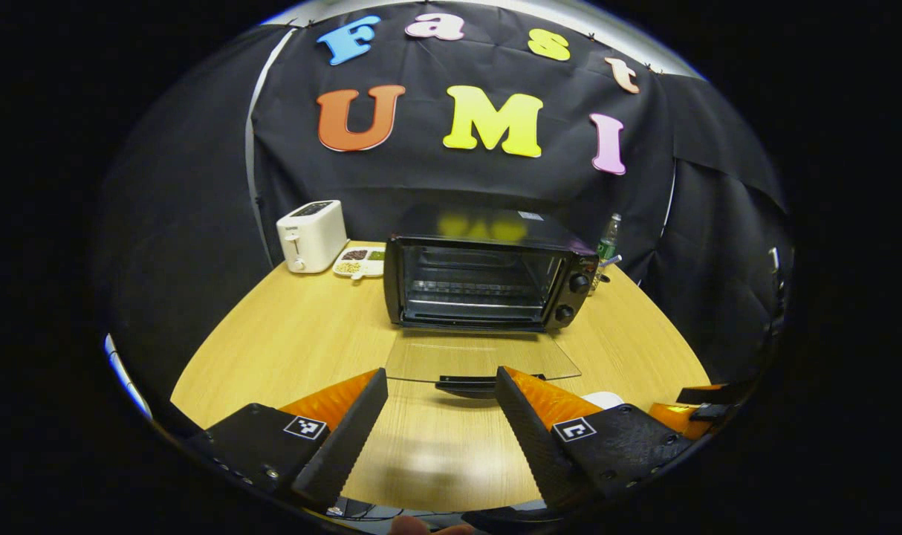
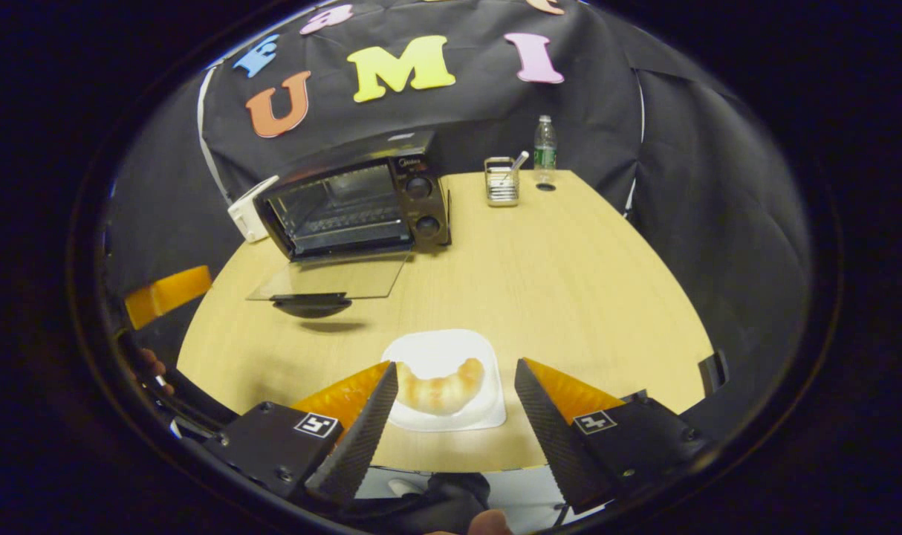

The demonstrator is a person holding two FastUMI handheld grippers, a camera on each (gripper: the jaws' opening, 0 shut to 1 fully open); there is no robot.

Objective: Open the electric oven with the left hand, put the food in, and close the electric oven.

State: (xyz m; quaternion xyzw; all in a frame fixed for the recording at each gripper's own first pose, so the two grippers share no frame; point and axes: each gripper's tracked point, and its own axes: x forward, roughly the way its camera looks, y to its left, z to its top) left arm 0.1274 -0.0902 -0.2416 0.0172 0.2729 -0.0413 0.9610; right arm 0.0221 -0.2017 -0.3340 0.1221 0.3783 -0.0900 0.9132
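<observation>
Right gripper view, bottom of the frame: the right gripper (image 2: 455,416) stands wide open and empty, just in front of a white plate (image 2: 488,416) with a croissant (image 2: 441,389) on it, low in the centre. The fingers do not touch the food yet. Further up, at upper left, the electric oven (image 2: 358,199) stands on the wooden table (image 2: 570,282) with its glass door (image 2: 332,279) folded down flat. Behind it to the right are a wire holder (image 2: 501,183) and a water bottle (image 2: 544,150).

Left gripper view: the left gripper (image 1: 440,423) is also wide open, holding nothing, near the door handle (image 1: 466,385) but apart from it. A toaster (image 1: 311,235) is at far left.

I judge that opening is done; taking the croissant, placing it inside and closing are left.
</observation>
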